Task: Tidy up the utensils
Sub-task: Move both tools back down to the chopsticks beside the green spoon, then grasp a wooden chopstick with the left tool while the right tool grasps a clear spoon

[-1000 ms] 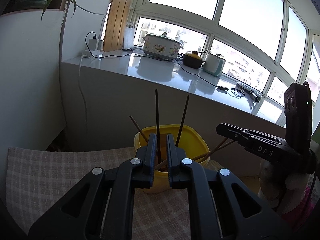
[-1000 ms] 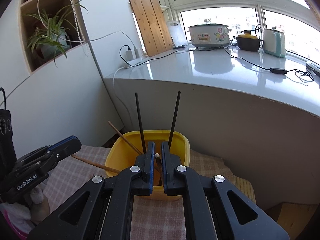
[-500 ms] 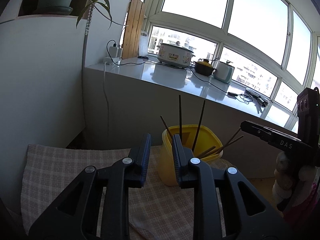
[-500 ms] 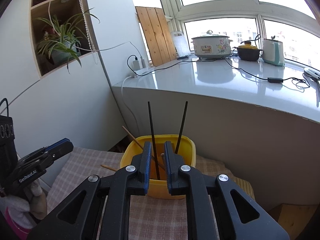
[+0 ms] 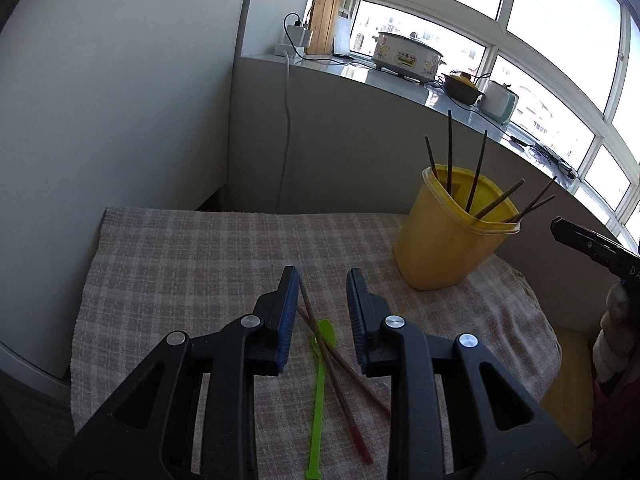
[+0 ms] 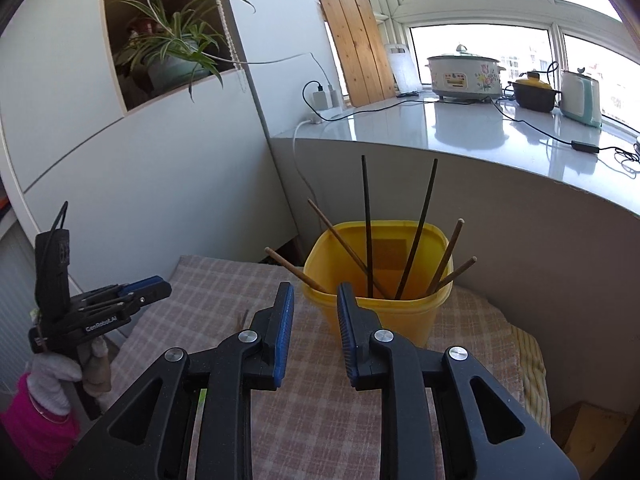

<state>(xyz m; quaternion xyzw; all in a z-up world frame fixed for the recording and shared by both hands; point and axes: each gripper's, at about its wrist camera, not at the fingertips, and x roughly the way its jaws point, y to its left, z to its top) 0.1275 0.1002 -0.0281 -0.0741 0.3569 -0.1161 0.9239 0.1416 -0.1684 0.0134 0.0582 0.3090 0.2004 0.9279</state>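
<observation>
my left gripper (image 5: 322,276): jaws opening, nothing pinched, hanging over two chopsticks (image 5: 340,364) and a green spoon (image 5: 320,392) on the checked cloth (image 5: 180,264)
my right gripper (image 6: 315,292): open too, empty, by the yellow tub (image 6: 376,312)
tub: six chopsticks, I think

Checked cloth (image 5: 192,264) under tub (image 5: 444,248), chopsticks (image 5: 340,368), spoon (image 5: 320,384)

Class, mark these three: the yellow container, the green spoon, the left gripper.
yellow container (image 5: 440,248), left wrist view, front wall.
green spoon (image 5: 320,392), left wrist view, mid handle.
left gripper (image 5: 323,276), left wrist view, between fingertips.
</observation>
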